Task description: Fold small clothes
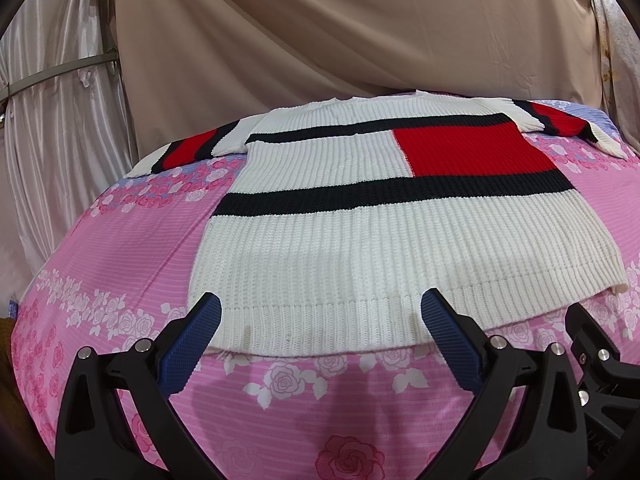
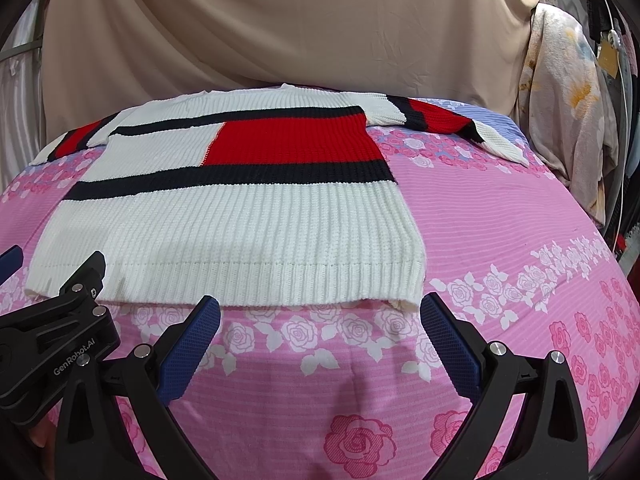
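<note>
A white knit sweater (image 1: 360,240) with navy stripes and a red block lies flat on the pink floral bedsheet (image 1: 120,240), sleeves spread out to both sides, hem toward me. It also shows in the right wrist view (image 2: 240,220). My left gripper (image 1: 320,312) is open, its blue pads over the left part of the hem. My right gripper (image 2: 320,312) is open, just in front of the hem's right corner. Neither holds anything. The left gripper's body shows in the right wrist view (image 2: 60,320).
The pink floral bedsheet (image 2: 520,240) covers the whole surface. A beige curtain (image 1: 320,32) hangs behind it. A floral cloth (image 2: 568,100) hangs at the right edge, and a shiny pale curtain (image 1: 60,80) at the left.
</note>
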Available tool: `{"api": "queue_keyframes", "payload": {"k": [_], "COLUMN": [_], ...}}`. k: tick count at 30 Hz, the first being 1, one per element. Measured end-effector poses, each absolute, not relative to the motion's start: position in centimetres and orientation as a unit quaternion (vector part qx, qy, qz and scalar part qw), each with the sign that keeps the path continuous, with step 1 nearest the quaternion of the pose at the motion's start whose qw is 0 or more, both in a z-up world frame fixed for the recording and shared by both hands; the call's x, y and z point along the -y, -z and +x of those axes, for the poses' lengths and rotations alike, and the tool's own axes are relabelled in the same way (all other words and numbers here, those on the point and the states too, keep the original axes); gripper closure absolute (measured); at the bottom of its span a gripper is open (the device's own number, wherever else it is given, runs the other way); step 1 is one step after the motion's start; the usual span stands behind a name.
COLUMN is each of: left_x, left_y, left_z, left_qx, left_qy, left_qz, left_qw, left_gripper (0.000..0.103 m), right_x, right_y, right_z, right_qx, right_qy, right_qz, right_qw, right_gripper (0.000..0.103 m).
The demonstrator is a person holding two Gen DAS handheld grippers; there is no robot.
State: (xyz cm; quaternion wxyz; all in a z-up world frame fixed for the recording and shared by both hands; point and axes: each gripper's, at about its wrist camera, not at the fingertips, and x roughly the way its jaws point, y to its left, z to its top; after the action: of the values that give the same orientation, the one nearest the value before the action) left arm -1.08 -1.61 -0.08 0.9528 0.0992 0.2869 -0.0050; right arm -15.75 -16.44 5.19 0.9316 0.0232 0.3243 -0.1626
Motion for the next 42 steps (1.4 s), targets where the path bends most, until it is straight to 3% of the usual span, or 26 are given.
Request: {"api": "queue_keyframes", "payload": {"k": [20, 28, 34, 39, 42], "left_x": [0.2, -4.0, -6.0, -6.2, -6.3], "left_y": [-0.6, -4.6, -6.1, -6.6, -6.6], "left_z": [-0.8, 4.0, 9.1, 13.0, 15.1], "left_qx": [-0.293, -0.317, -0.320, -0.315, -0.311], "left_qy": [0.012, 0.049, 0.076, 0.079, 0.075], "left_qz": [0.072, -0.003, -0.060, -0.062, -0.059], "left_qw": [0.953, 0.947, 0.943, 0.944, 0.946], "left_gripper": [0.005, 0.005, 0.005, 0.006, 0.006], "right_x": [19.4, 39.2, 56.3, 64.1, 66.8], "right_y": [-6.7, -12.2, -9.8, -6.8, -5.7], "right_z": [-15.8, -11.0, -3.8, 1.1, 3.0], "right_qx": [-0.312, -0.275, -0.295, -0.288, -0.271], "right_qy": [0.131, 0.200, 0.218, 0.222, 0.242], "right_qz": [0.061, 0.134, 0.288, 0.388, 0.416], "right_qw": [0.939, 0.931, 0.885, 0.847, 0.834], "right_gripper": [0.005, 0.005, 0.010, 0.012, 0.021]}}
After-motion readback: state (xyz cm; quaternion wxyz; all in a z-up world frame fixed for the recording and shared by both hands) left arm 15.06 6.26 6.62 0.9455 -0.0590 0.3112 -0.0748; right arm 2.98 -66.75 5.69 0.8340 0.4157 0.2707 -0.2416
